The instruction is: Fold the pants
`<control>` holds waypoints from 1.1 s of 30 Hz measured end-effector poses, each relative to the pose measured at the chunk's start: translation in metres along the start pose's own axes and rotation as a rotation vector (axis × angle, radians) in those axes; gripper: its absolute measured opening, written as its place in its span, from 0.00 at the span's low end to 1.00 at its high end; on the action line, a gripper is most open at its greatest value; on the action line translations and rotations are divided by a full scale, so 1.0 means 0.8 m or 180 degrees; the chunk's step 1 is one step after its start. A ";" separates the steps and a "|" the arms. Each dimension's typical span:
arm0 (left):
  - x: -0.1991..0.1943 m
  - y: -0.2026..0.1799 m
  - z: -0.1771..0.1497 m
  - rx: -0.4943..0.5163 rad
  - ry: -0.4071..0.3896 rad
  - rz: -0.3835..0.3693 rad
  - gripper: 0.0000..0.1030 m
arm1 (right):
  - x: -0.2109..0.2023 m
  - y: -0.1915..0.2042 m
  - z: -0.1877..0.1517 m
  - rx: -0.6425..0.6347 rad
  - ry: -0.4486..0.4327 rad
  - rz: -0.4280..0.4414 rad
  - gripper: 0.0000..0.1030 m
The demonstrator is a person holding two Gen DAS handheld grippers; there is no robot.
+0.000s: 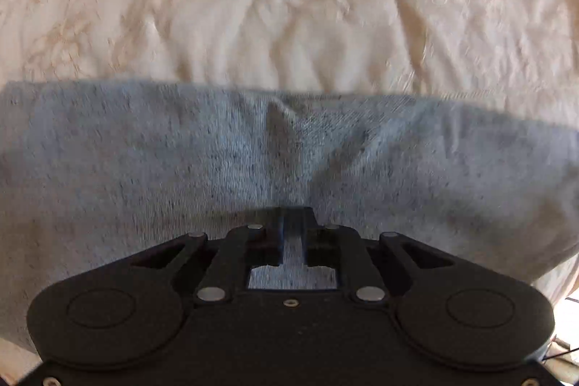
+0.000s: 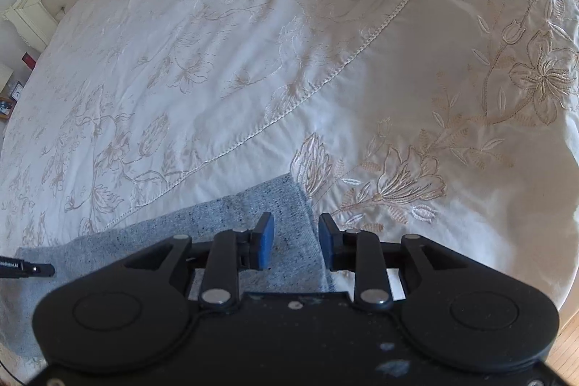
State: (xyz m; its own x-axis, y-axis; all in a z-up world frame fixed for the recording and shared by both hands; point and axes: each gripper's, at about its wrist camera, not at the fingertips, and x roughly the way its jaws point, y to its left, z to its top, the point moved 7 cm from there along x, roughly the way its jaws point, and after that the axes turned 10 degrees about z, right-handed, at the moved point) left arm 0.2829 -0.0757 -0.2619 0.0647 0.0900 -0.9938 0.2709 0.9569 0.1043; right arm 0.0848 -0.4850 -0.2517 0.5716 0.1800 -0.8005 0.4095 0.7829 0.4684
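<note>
**A fold looks just laid; both claws are letting the cloth go**

Your heathered grey-blue knit pants (image 2: 231,234) lie flat on the cream bedspread with beige floral embroidery (image 2: 253,53), near the edge of the bed closest to you. In the right wrist view they read as a long band with one straight end edge, and that corner sits right under your right gripper (image 2: 295,241). Its blue-padded jaws stand clearly apart and straddle the end edge without pressing on it, so nothing is held there.

Your left gripper (image 1: 293,234) points down onto the middle of the same fabric. Its jaws are nearly together, with only a narrow slot between them. Grey knit shows through that slot, but the view is blurred and I cannot tell whether the pads pinch the cloth or merely hover over it.

My reading is that a fold has been set down and you are at the release. The next move calls for lifting both claws straight off so the soft knit does not drag with them. Then take hold of one end for the next fold across the length.

The knit is thick, limp and speckled, with a small pucker ahead of the left claw. The bedspread is smooth, wrinkled and slippery-looking, with a raised corded seam (image 2: 325,78) running diagonally. Expect the pants to slide on it.
</note>
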 end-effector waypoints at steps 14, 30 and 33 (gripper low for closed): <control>0.005 0.001 0.012 -0.0289 0.0012 0.0045 0.14 | 0.026 0.032 0.013 -0.0614 0.0172 0.0701 0.07; 0.003 -0.045 0.013 -0.0081 0.0007 0.0271 0.13 | -0.042 -0.040 -0.044 0.0224 -0.0057 0.0392 0.31; 0.003 -0.050 0.015 -0.0050 0.0024 0.0289 0.13 | -0.059 -0.048 -0.072 0.0694 -0.0040 0.0585 0.32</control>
State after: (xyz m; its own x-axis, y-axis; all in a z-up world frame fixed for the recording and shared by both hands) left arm 0.2834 -0.1173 -0.2683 0.0809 0.1785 -0.9806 0.2491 0.9490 0.1933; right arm 0.0006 -0.4894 -0.2534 0.6587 0.2985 -0.6907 0.4406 0.5911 0.6756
